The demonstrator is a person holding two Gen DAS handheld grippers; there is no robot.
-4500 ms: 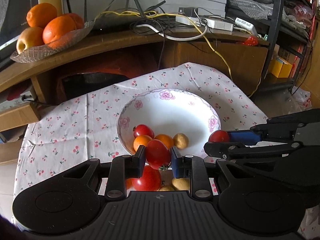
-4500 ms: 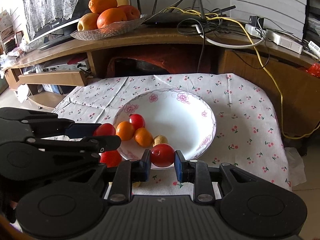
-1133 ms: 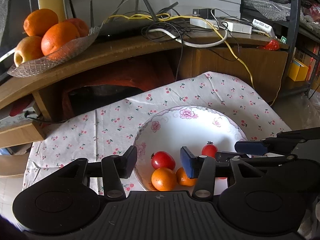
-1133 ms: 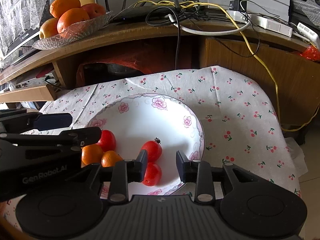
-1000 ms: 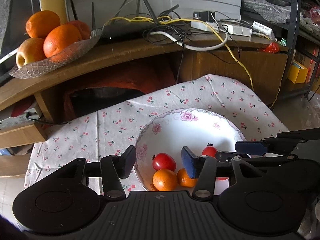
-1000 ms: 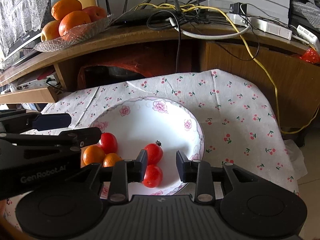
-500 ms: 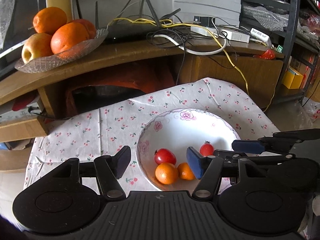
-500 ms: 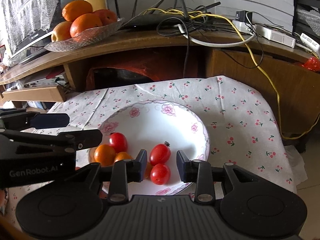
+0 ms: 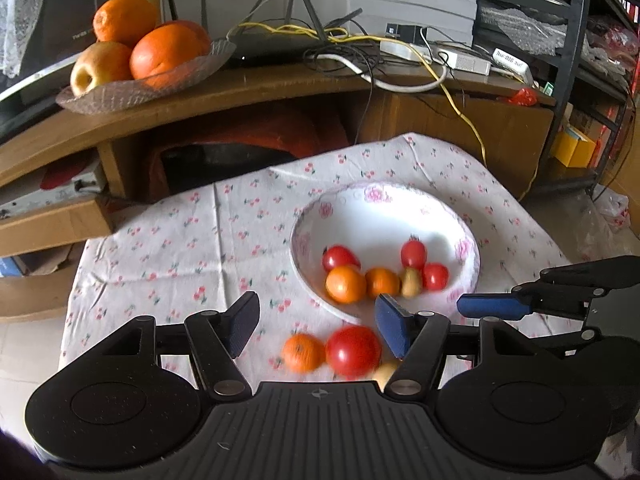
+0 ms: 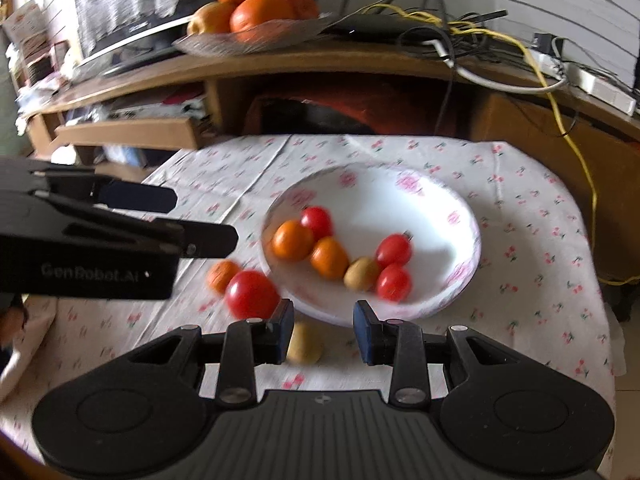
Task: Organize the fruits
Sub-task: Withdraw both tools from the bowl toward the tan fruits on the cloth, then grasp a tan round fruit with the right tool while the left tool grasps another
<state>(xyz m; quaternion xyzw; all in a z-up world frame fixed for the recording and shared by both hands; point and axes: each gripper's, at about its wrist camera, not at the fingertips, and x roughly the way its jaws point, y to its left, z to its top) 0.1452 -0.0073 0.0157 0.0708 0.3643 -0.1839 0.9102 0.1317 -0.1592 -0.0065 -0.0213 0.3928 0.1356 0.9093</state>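
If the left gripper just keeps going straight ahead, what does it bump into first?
Probably the big red tomato lying on the flowered cloth, just ahead between the open left gripper's fingers, beside a small orange fruit. Beyond them sits the white flowered bowl. Depth is hard to judge here.

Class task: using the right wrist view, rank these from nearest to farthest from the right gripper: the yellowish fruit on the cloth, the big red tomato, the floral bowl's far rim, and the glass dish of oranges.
1. Yellowish fruit, on the cloth just ahead of the right gripper.
2. Big red tomato, ahead to the left, beside the bowl.
3. Floral bowl's far rim, mid-table.
4. Glass dish of oranges, up on the wooden shelf.
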